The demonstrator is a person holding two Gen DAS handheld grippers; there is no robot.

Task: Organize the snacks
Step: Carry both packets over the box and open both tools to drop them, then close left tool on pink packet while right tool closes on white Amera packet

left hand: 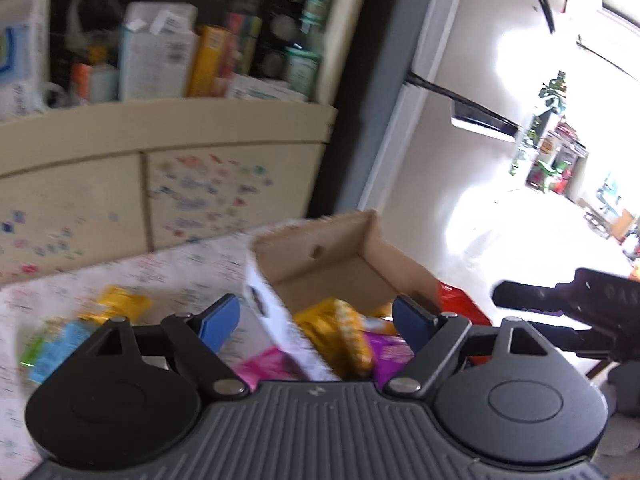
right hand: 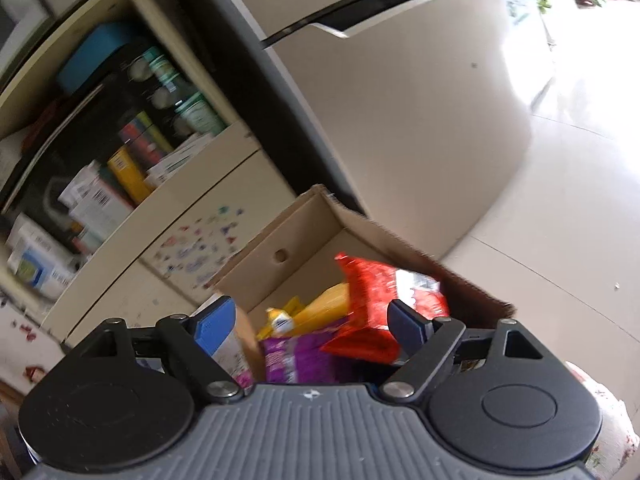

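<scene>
Inside the cardboard box (right hand: 320, 236), a red packet (right hand: 380, 292), a purple packet (right hand: 296, 356) and a yellow packet (right hand: 324, 304) are seen. Both the left gripper (left hand: 316, 316) and the right gripper (right hand: 310, 320) are spread, nothing grasped. Printing is too blurred to be read.

An open cardboard box (right hand: 304, 240) holds a red snack packet (right hand: 380, 296) leaning on its right wall, a purple packet (right hand: 296, 360) and yellow packets (right hand: 320, 308) beneath, its far end bare.

I see a brown cardboard box (right hand: 304, 232) holding red (right hand: 384, 292), purple (right hand: 296, 360) and yellow packets (right hand: 324, 304); the tabletop (left hand: 172, 272) cloth is white with coloured speckles.
</scene>
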